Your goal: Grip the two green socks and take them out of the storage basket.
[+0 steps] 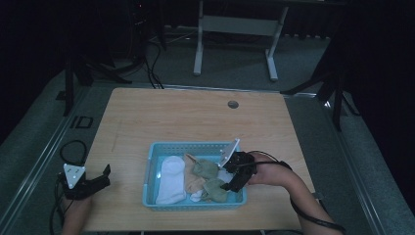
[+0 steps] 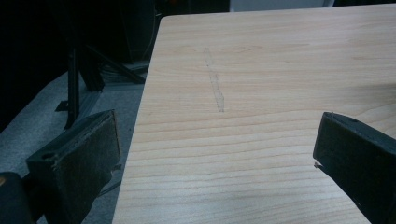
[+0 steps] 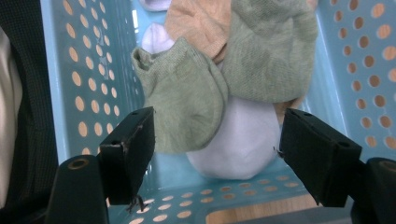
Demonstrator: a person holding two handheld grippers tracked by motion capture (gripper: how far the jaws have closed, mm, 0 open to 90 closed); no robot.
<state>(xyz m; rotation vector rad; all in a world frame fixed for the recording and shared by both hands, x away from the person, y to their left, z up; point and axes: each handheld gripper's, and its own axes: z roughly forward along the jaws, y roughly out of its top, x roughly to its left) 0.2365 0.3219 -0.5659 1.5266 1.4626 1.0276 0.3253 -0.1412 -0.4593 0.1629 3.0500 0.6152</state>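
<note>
A light blue perforated basket (image 1: 152,172) stands on the wooden table (image 1: 186,117) and holds several socks. A white sock (image 1: 171,179) lies at its left; green socks (image 1: 205,169) and a peach sock (image 1: 194,184) lie to the right. My right gripper (image 1: 230,178) hangs open over the basket's right end. In the right gripper view its jaws straddle a green sock (image 3: 187,98) lying on a white sock (image 3: 245,140), touching neither. My left gripper (image 1: 100,178) is open at the table's left front edge, with bare wood (image 2: 243,121) between its jaws.
A round cable hole (image 1: 233,104) sits near the table's far edge. A white desk frame (image 1: 235,34) stands on the floor beyond. Dark stands flank the table on both sides. A faint streak (image 2: 215,86) marks the wood.
</note>
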